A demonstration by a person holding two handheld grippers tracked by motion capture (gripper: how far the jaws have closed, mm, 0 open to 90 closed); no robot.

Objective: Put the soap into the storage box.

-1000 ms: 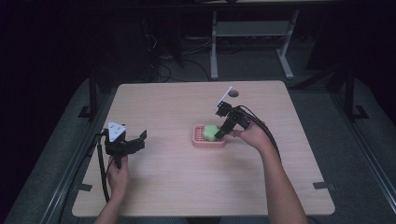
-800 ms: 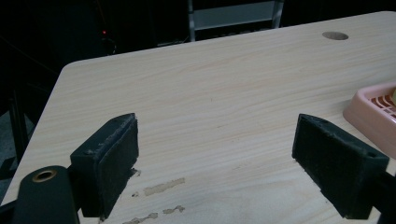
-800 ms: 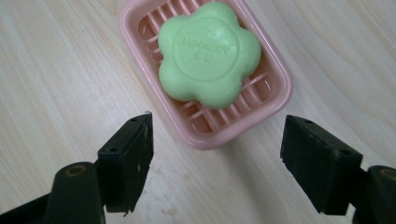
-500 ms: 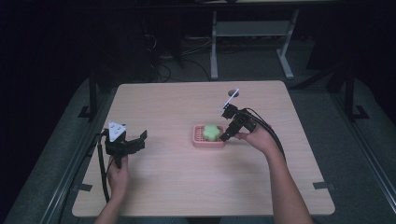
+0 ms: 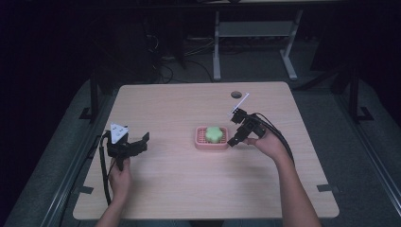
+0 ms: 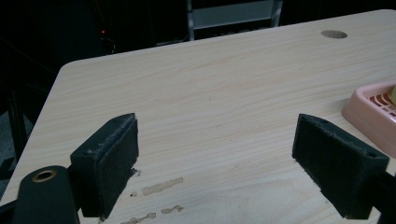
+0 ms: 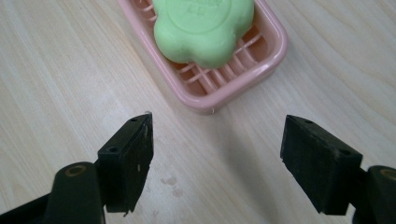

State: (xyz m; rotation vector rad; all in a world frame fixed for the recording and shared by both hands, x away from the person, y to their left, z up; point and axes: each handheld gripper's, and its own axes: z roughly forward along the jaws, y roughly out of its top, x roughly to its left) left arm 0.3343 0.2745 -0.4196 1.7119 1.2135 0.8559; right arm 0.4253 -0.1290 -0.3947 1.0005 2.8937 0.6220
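A green flower-shaped soap [image 5: 213, 134] [image 7: 204, 28] lies in a pink slatted soap dish [image 5: 202, 143] [image 7: 236, 79] at the middle of the wooden table [image 5: 189, 189]. Just to the dish's right my right gripper [image 5: 235, 137] [image 7: 217, 161] hovers low over the wood, open, nothing between its jaws. My left gripper [image 5: 142, 142] [image 6: 217, 170] stays at the table's left side, open and empty. The dish's corner [image 6: 369, 109] shows at the right edge of the left gripper view.
A round cable hole [image 5: 236, 94] [image 6: 334, 34] sits near the table's far edge. Pale scuff marks [image 6: 159, 189] mark the wood by the left gripper. Beyond the table stand a white metal frame [image 5: 255, 33] and loose cables on the dark floor.
My right gripper has drawn back from over the soap dish to its right side and lowered towards the table, leaving the soap in the dish. The left gripper has stayed put.
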